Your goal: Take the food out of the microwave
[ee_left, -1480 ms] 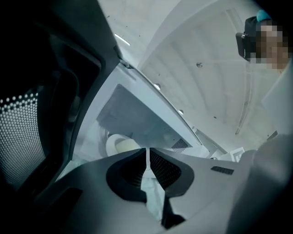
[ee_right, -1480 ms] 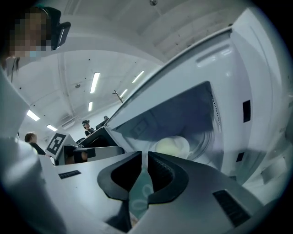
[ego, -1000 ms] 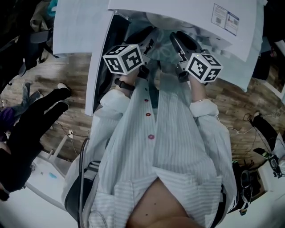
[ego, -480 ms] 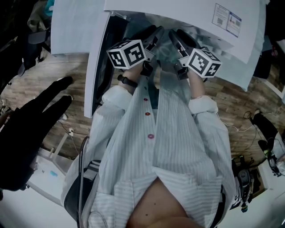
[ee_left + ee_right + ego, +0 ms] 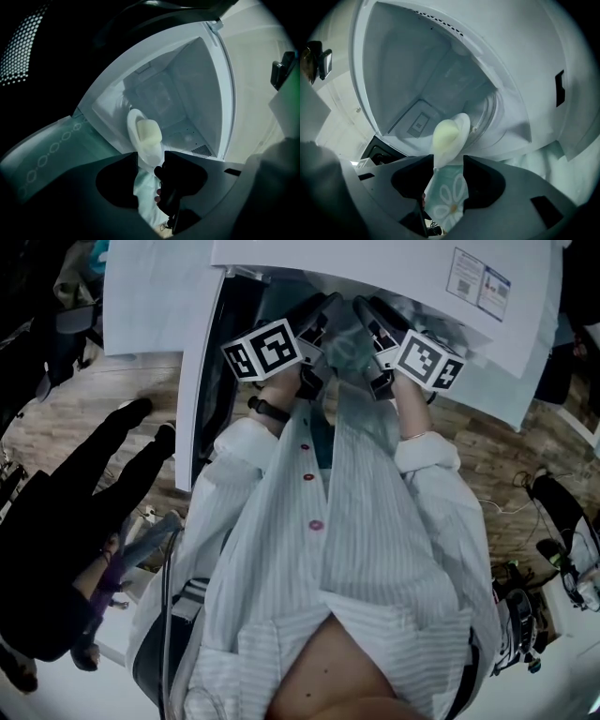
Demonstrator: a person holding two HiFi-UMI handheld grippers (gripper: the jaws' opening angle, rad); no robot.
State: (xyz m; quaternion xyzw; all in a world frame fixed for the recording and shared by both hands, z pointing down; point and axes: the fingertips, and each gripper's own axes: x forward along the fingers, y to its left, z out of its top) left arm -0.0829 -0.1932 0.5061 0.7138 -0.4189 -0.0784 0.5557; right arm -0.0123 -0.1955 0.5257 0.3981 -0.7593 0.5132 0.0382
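A white plate (image 5: 140, 133) carrying a pale, rounded piece of food (image 5: 149, 132) lies at the mouth of the open microwave (image 5: 187, 89), partly over a teal cloth with a daisy print (image 5: 449, 194). My left gripper (image 5: 151, 161) has the plate's near rim between its jaws, which are opening. From the other side, my right gripper (image 5: 449, 163) also straddles the plate (image 5: 457, 129) under the food (image 5: 446, 136), and its jaws are opening too. In the head view both grippers, left (image 5: 314, 317) and right (image 5: 373, 317), reach side by side into the opening.
The microwave door (image 5: 202, 381) stands swung open on the left. A person in black (image 5: 84, 512) stands at the left on the wooden floor. A white cabinet top (image 5: 506, 324) with a label lies at the right. Cables and gear sit at the far right.
Both grippers have edged a little further towards the microwave and rolled slightly, and their jaws have spread. The person in black at the left has shifted position.
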